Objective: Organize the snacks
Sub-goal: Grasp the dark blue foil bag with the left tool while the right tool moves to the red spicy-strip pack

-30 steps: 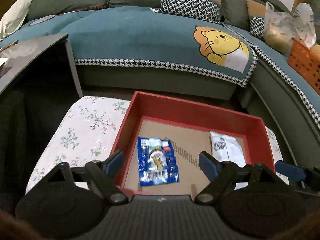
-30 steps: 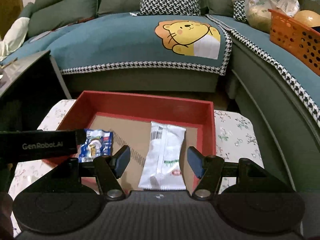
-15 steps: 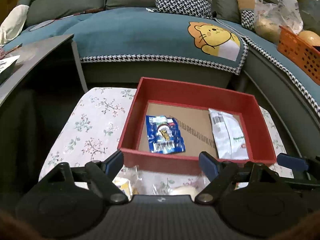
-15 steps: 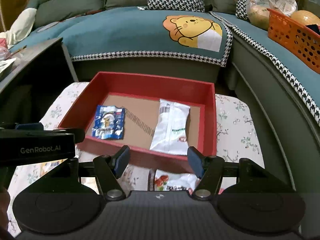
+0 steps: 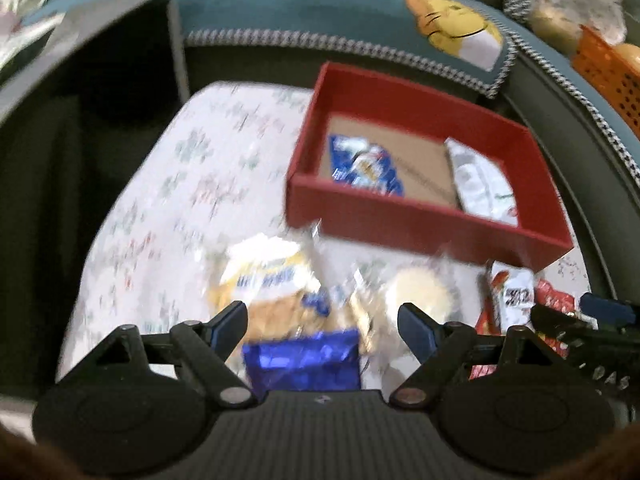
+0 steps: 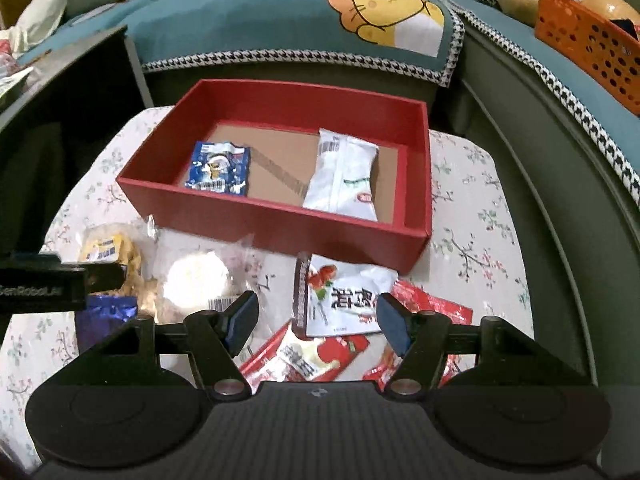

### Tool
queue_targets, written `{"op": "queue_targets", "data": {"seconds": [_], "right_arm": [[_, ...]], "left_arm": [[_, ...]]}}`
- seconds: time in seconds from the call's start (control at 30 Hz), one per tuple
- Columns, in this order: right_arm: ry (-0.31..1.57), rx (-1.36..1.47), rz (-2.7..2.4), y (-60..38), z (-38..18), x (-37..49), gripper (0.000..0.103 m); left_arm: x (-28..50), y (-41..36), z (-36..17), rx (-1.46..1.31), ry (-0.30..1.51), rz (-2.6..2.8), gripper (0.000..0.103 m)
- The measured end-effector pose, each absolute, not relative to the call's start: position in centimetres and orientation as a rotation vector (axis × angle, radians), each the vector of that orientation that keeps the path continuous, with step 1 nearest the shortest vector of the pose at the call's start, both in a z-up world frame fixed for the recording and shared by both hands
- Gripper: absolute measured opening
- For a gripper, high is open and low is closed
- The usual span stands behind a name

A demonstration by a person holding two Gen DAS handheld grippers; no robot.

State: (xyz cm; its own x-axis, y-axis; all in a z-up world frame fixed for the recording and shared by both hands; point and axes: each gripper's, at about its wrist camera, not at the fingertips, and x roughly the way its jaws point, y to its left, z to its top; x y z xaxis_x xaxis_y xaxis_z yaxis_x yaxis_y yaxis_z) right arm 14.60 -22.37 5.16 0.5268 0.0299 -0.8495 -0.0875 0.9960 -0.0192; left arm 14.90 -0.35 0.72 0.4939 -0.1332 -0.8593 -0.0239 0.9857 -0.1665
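Observation:
A red box [image 6: 280, 228] [image 5: 420, 224] on the floral table holds a blue snack packet [image 6: 219, 167] [image 5: 366, 166] and a white packet [image 6: 345, 176] [image 5: 482, 184]. In front of it lie loose snacks: a yellow packet [image 6: 106, 249] [image 5: 266, 274], a round white cake in clear wrap [image 6: 198, 278] [image 5: 420, 294], a shiny blue packet [image 5: 302, 358] [image 6: 106, 314], a white-and-red packet [image 6: 344, 300] and red packets [image 6: 428, 306]. My left gripper [image 5: 323, 326] is open and empty above the yellow and blue packets. My right gripper [image 6: 318, 318] is open and empty above the white-and-red packet.
A teal-covered sofa [image 6: 260, 24] with a lion print curves behind and to the right. An orange basket [image 6: 588, 44] sits on it at the right. A dark side table [image 6: 60, 92] stands at the left. The floral tablecloth [image 6: 472, 216] shows around the box.
Both grippers have pulled back from the red box toward the near table edge. The loose snacks in front of the box have come into view. The left view is blurred by motion.

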Motion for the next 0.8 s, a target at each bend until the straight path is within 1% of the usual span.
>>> {"op": "queue_targets", "data": {"seconds": [0.27,0.4,0.5,0.6,0.63,0.8], "right_arm": [[1.011,-0.064,0.083,-22.6,5.4,13.7,0.073],[1.023,-0.047,0.077,-23.4,5.3,13.5,0.073],[1.029,-0.026,0.069,-24.1,5.2,13.3,0.073],[1.046,-0.005,0.062,-24.8,4.9,13.2,0.073],[1.051,0.0,0.06,-24.9,4.8,13.2,0.073],[1.111,0.069,0.045,-25.7,3.8,13.2,0.073]], "left_arm": [[11.7,-0.6,-2.2,-0.187,1.123,-0.043,0.086],[12.1,-1.5,-4.2,-0.152,1.132,0.01,0.086],[12.6,-1.7,-5.6,-0.179,1.16,0.038,0.086],[12.6,-1.5,-5.9,-0.201,1.16,0.056,0.08],[12.6,-1.4,-5.7,-0.2,1.157,0.05,0.075],[11.8,-1.4,-5.0,-0.206,1.168,-0.002,0.072]]}}
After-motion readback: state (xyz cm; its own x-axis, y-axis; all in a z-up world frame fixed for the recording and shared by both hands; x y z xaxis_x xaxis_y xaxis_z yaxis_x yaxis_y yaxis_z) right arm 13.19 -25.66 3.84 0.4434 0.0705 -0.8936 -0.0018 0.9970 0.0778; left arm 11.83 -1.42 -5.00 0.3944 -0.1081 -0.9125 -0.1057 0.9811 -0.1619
